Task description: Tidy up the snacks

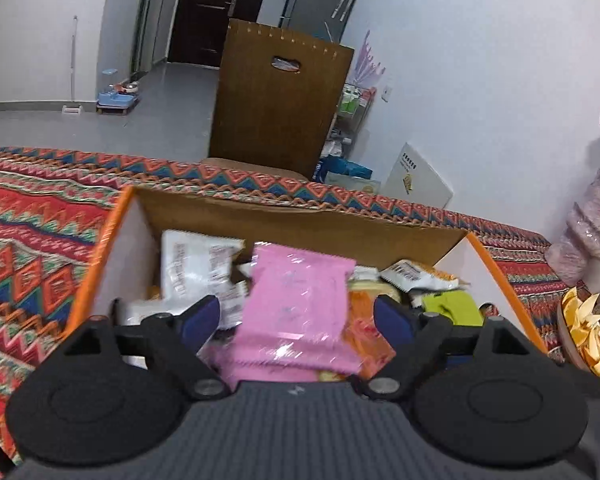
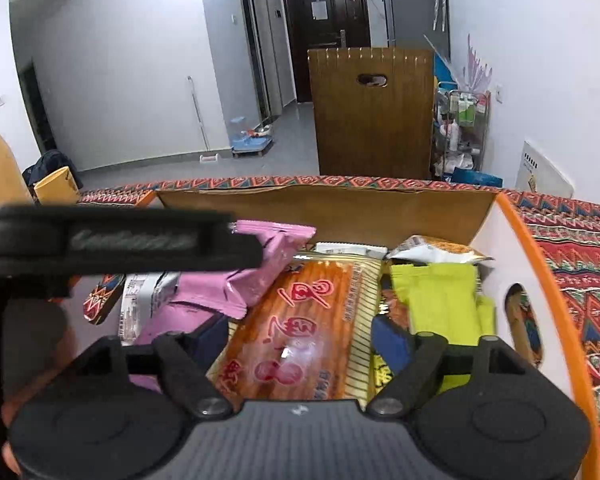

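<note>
Legibly, only one pack carries readable print: the orange snack packet point(image 2: 300, 328) shows large red Chinese characters on a gold-striped border, though the small text is too blurred to read. A white packet point(image 1: 198, 268) and a white-and-orange packet point(image 1: 420, 276) show barcode labels — digits not readable.

All packs lie inside the open cardboard box point(image 1: 300, 224), which has orange-edged white side walls and stands on a patterned red tablecloth point(image 1: 28, 232).

Left gripper point(image 1: 298, 316): jaws apart; the pink packet point(image 1: 296, 304) sits between them, and neither blue pad appears to press on it. Right gripper point(image 2: 300, 336): jaws apart over the orange snack packet, no clear pad contact.

View differences — the right wrist camera alone shows the left gripper from the side, the lime-green packet point(image 2: 436, 300) in full, and the hand-hole in the box's right wall. The left wrist camera alone shows a gold ribbon bow point(image 1: 584, 328) at the right edge.
</note>
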A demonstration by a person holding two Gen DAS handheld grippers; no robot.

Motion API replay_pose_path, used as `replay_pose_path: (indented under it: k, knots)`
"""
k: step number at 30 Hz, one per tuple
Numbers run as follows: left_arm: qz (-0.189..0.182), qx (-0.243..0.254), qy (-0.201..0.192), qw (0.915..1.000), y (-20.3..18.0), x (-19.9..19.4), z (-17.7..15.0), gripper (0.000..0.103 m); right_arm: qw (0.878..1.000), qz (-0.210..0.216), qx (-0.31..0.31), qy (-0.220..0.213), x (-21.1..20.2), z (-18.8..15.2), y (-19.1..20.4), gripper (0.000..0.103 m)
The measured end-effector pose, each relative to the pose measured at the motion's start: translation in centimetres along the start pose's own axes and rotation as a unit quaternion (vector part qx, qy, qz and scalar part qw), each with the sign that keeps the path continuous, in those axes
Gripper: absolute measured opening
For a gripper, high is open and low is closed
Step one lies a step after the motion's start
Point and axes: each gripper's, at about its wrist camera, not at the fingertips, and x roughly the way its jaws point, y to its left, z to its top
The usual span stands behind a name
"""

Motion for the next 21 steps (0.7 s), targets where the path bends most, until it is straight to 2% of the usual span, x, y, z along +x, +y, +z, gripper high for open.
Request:
replay_pose_path:
  k: [5, 12, 16, 18, 21]
  knots:
    - [0.016, 0.024, -0.007, 0.9996, 0.2, -2.8, -0.7, 0.086, 1.000, 0.001, 0.016, -0.012, -2.1, 0.0, -1.4, 0.080]
    - [0.036, 0.063, -0.033, 0.9968, -0.3, -8.8, -1.4, 0.086, 0.999, 0.002, 0.018, -0.038, -6.5, 1.1, -2.6, 0.081]
    - [0.040, 0.056, -0.051, 0.9963, 0.0, -12.6, -2.0, 0.087, 0.998, -0.002, 0.017, -0.055, -10.2, 1.8, -3.2, 0.083]
    - [0.044, 0.054, -0.061, 0.9957, -0.1, -14.8, -2.4, 0.087, 0.998, -0.006, 0.013, -0.068, -12.4, 1.9, -3.4, 0.087]
    - [0.041, 0.064, -0.077, 0.9941, -0.7, -18.2, -3.1, 0.091, 0.996, -0.011, 0.005, -0.086, -15.7, 1.8, -3.4, 0.088]
